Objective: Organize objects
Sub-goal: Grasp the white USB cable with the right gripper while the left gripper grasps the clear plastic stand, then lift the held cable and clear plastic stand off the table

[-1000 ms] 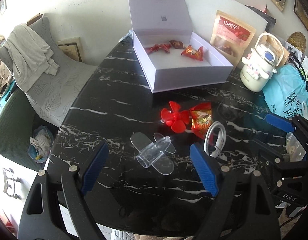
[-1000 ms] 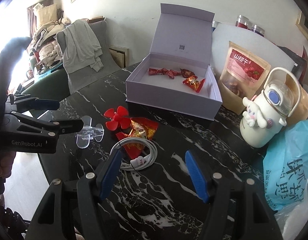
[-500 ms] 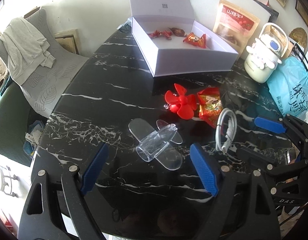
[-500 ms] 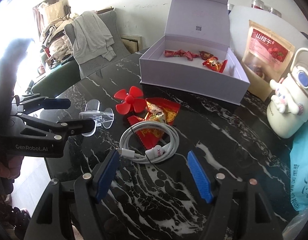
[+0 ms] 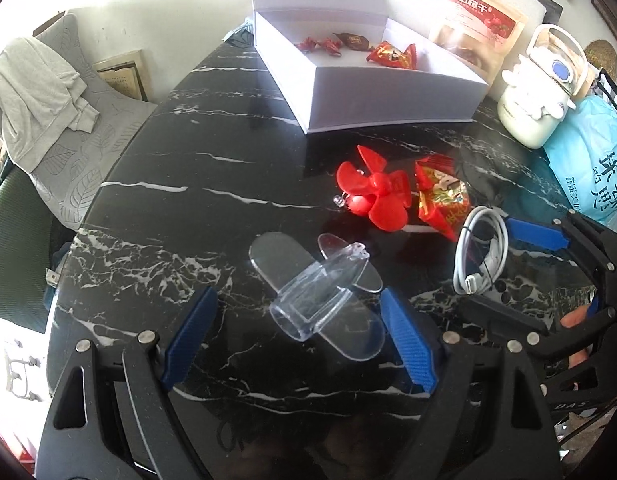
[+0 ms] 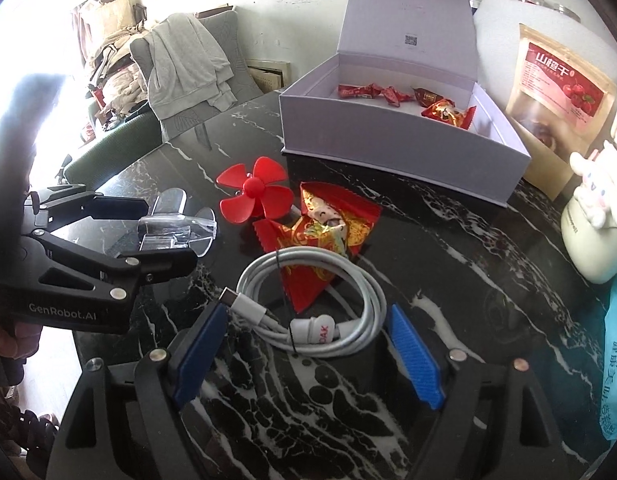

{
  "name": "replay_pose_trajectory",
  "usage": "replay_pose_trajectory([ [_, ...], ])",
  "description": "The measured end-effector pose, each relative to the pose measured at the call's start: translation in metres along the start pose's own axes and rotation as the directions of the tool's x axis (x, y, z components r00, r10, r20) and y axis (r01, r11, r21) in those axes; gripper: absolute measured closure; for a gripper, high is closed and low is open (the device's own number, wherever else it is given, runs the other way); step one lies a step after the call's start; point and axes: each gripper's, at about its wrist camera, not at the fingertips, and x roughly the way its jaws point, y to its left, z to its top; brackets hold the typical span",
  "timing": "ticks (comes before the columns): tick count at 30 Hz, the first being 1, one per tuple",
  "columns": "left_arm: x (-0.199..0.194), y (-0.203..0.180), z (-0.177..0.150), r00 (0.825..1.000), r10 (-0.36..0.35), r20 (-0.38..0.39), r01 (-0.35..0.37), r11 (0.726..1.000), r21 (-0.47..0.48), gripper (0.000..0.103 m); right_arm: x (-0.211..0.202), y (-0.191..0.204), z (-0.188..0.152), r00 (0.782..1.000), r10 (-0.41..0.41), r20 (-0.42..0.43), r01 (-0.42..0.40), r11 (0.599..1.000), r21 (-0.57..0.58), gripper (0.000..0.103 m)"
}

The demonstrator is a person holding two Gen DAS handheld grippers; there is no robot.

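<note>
A clear plastic stand [image 5: 320, 288] [image 6: 176, 228] lies on the black marble table [image 5: 180, 200], just ahead of my open left gripper [image 5: 298, 340]. A coiled white cable [image 6: 312, 300] [image 5: 482, 256] lies between the blue pads of my open right gripper [image 6: 306, 356]. Beyond them sit a red fan propeller [image 5: 374, 196] [image 6: 254, 194] and a red snack packet [image 5: 440, 204] [image 6: 328, 232]. The open white box [image 5: 368, 64] [image 6: 400, 128] at the back holds several red candies. Neither gripper touches anything.
A cartoon water bottle [image 5: 540, 92] [image 6: 596, 216], a blue plastic bag [image 5: 592, 160] and a dried-fruit pouch [image 6: 556, 92] stand at the right. A grey chair with a draped cloth [image 5: 40, 96] stands left of the table edge.
Both grippers have moved forward and down toward the table. The clear stand now lies close before the left pads and the cable sits between the right pads.
</note>
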Motion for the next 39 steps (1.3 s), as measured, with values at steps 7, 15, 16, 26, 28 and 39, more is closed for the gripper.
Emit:
replay_pose_trajectory([
  [7,0.004,-0.006,0.000,0.999,0.021,0.032,-0.023,0.998,0.056,0.020,0.013,0.002,0.002,1.000,-0.019,-0.010,0.019,1.000,-0.011,0.019],
  [15,0.004,-0.006,-0.002,0.998,0.014,0.056,-0.018,0.997,0.077,0.019,0.014,0.002,0.001,0.999,-0.033,0.018,0.033,0.999,-0.001,0.019],
  [16,0.004,-0.006,-0.002,0.998,0.011,0.059,-0.016,0.997,0.077,0.019,0.014,0.001,0.001,0.999,-0.031,0.020,0.031,1.000,0.000,0.020],
  [26,-0.003,-0.014,-0.008,0.997,-0.022,0.078,0.013,0.994,0.109,0.050,0.011,0.001,-0.003,0.999,-0.046,0.026,0.046,0.999,-0.009,0.026],
  [28,-0.004,-0.016,-0.009,0.996,-0.036,0.077,0.027,0.994,0.109,0.050,0.008,0.000,-0.005,0.999,-0.041,0.024,0.041,0.999,-0.004,0.026],
  [39,-0.022,-0.029,-0.025,0.992,-0.087,0.087,0.078,0.992,0.099,0.050,-0.018,-0.009,-0.028,0.998,-0.040,0.039,0.038,0.997,0.062,0.026],
])
